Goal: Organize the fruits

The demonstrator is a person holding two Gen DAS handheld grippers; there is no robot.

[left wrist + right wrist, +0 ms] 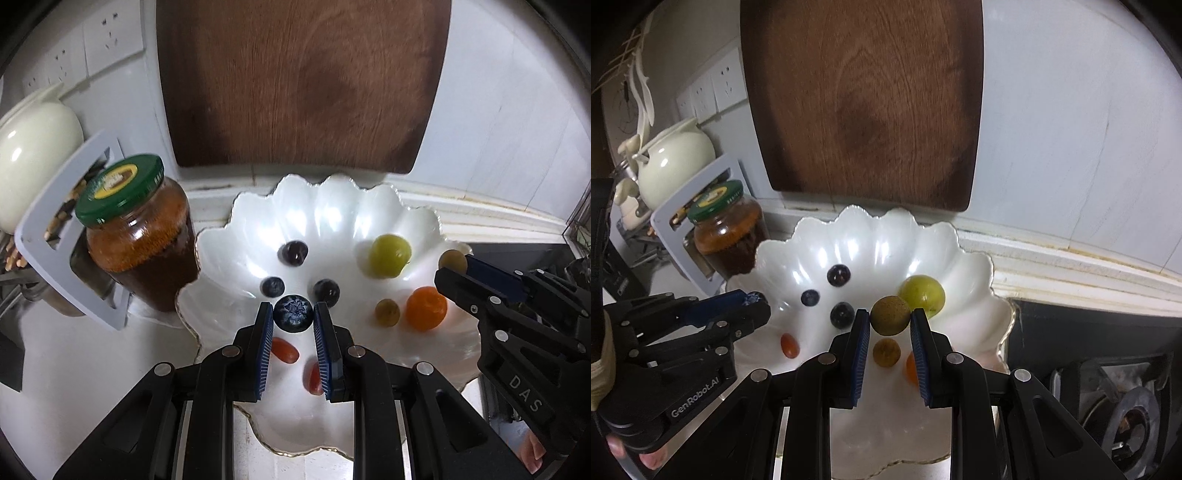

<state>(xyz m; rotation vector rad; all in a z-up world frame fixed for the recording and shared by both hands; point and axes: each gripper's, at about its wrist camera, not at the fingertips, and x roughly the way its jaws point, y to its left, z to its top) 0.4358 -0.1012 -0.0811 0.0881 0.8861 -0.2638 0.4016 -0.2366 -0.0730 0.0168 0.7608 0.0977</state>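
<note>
Left gripper [293, 314] pinched a blueberry [293, 313], right gripper [890, 315] a brown fruit [890, 315]; both needed gentle release low over the white dish [332, 206].

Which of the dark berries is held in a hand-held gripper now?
The frosted blueberry between the fingers of the left hand-held gripper, above the white scalloped plate. The other three dark berries lie loose on the plate.

Jar [142, 236] left of fruit dish [332, 206]
</note>
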